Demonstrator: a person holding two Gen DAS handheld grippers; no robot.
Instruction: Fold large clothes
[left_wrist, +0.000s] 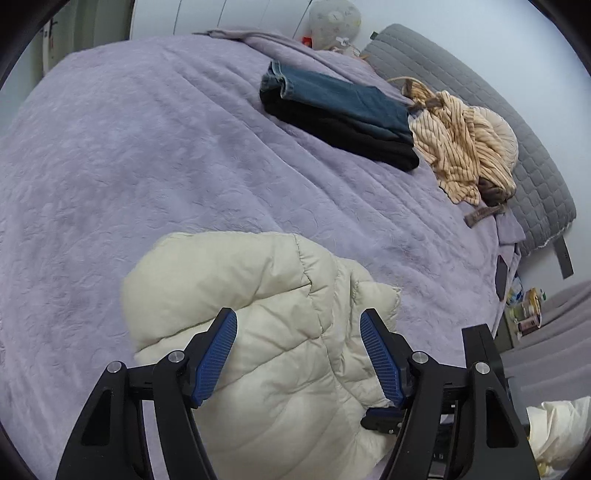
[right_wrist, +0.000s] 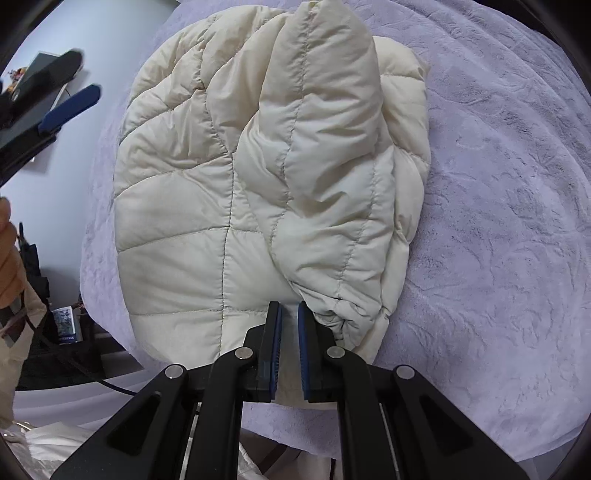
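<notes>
Lying puffy and quilted at the lower centre of the left wrist view, a cream down jacket (left_wrist: 266, 332) rests on a plush lilac bedspread (left_wrist: 129, 166). Folded dark jeans (left_wrist: 332, 110) and a crumpled striped garment (left_wrist: 461, 147) sit upper right. The left gripper (left_wrist: 299, 328) hangs above the jacket, jaws wide apart and empty. The right gripper (right_wrist: 289, 314) shows its ribbed blue pads (right_wrist: 275, 350) nearly together at the jacket's hem; whether fabric is pinched is unclear.

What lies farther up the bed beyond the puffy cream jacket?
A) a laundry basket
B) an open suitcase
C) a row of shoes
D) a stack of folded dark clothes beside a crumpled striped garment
D: the left wrist view shows folded dark clothes touching a crumpled striped garment beyond the cream jacket.
</notes>
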